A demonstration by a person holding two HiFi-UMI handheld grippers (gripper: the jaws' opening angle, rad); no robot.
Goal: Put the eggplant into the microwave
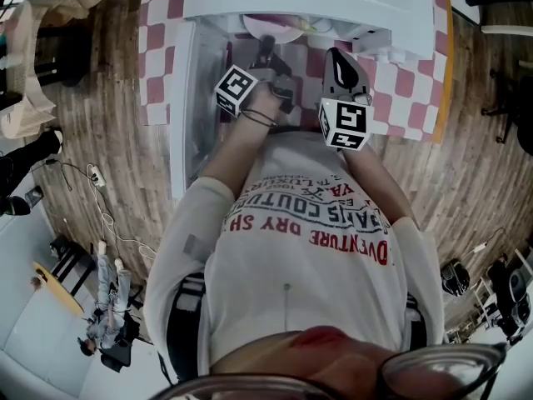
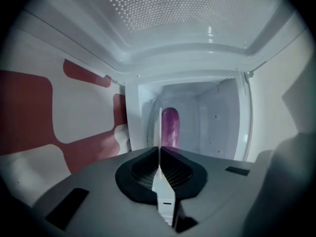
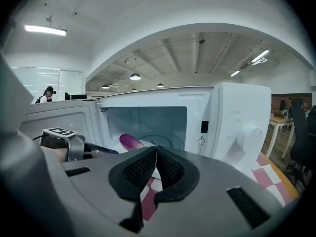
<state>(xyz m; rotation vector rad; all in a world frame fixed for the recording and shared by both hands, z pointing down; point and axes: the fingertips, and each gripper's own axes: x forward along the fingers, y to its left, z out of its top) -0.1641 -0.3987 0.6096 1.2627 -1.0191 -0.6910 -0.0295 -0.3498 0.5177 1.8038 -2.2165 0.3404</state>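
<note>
Lying inside the microwave (image 3: pixel 232 107), purple eggplant (image 3: pixel 129 141), left gripper (image 2: pixel 159 149) and right gripper (image 3: pixel 156 149) both closed, empty, warning-triangle label (image 3: pixel 201 139) on microwave front, shirt (image 1: pixel 308 261) print partly "DRY".

The left gripper (image 2: pixel 159 151) hides the lower end of the eggplant (image 2: pixel 170 126), and the right gripper (image 3: pixel 155 149) covers part of it inside the microwave (image 3: pixel 232 122).

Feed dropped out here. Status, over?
Left claw shut on plate rim. Right claw shut, empty. Eggplant on plate inside microwave. Door open.
</note>
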